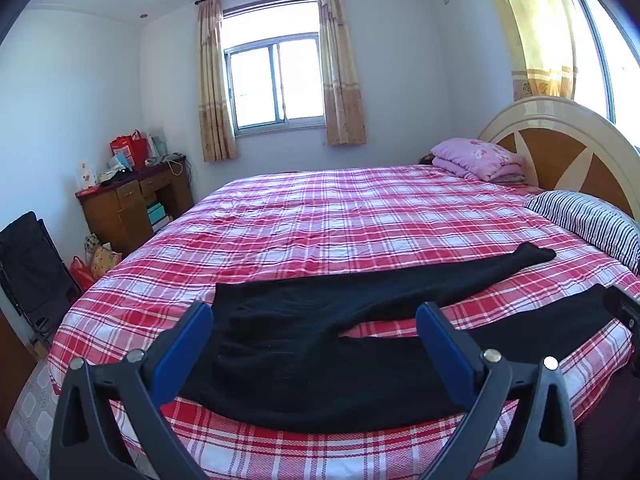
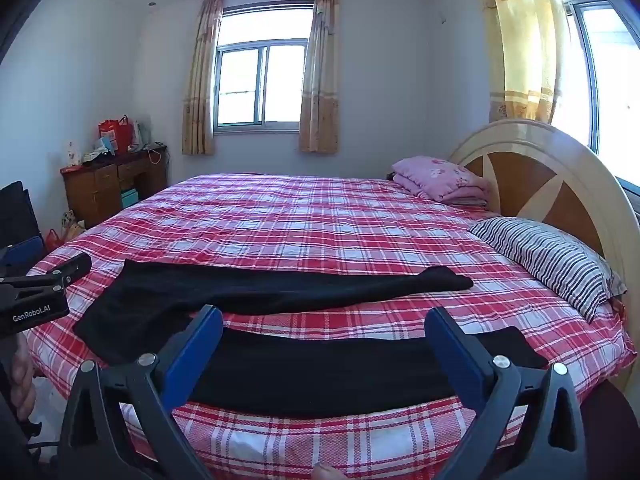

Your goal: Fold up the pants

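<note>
Where the red plaid bed [image 1: 320, 216] nears its front edge, black pants [image 1: 304, 344] lie flat, legs splayed apart toward the striped pillow [image 2: 548, 260]. A folded pink quilt [image 2: 440, 180] sits by the headboard [image 2: 532, 168]. Left gripper [image 1: 314, 332] and right gripper [image 2: 324, 336] gape wide, holding nothing.

Black pants [image 1: 304, 344], red-white plaid bedspread [image 1: 340, 216]

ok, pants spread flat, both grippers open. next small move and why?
Probably lower the right gripper onto the near leg's cuff and pinch it. The black pants lie flat on the bed, legs splayed apart, and both the right and left gripper are open, holding nothing.
</note>
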Tool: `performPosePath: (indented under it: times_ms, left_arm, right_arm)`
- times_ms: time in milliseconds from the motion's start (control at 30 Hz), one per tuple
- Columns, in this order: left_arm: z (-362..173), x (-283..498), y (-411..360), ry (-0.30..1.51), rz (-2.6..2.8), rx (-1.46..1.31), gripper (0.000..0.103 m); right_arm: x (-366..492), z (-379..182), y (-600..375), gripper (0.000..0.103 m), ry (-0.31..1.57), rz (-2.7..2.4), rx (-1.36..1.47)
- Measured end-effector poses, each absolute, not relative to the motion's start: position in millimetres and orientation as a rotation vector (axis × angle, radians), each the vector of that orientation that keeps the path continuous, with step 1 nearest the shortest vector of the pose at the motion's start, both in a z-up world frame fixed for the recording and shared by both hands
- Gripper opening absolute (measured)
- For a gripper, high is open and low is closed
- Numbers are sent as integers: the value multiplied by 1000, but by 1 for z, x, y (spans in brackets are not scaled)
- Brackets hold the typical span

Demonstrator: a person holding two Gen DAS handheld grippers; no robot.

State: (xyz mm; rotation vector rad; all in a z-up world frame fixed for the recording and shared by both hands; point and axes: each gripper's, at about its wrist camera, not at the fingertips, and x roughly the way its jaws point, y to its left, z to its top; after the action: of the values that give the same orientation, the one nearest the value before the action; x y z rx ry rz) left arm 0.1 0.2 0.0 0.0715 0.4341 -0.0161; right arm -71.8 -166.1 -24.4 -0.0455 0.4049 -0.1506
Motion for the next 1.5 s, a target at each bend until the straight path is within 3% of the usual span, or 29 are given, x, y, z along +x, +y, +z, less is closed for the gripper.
performPosePath:
  times_ms: [1500]
  left_arm:
    - [-14,5,7,447,-22,65,103]
  right_arm:
    - [-63,-37,-165,102,439,-147,-40]
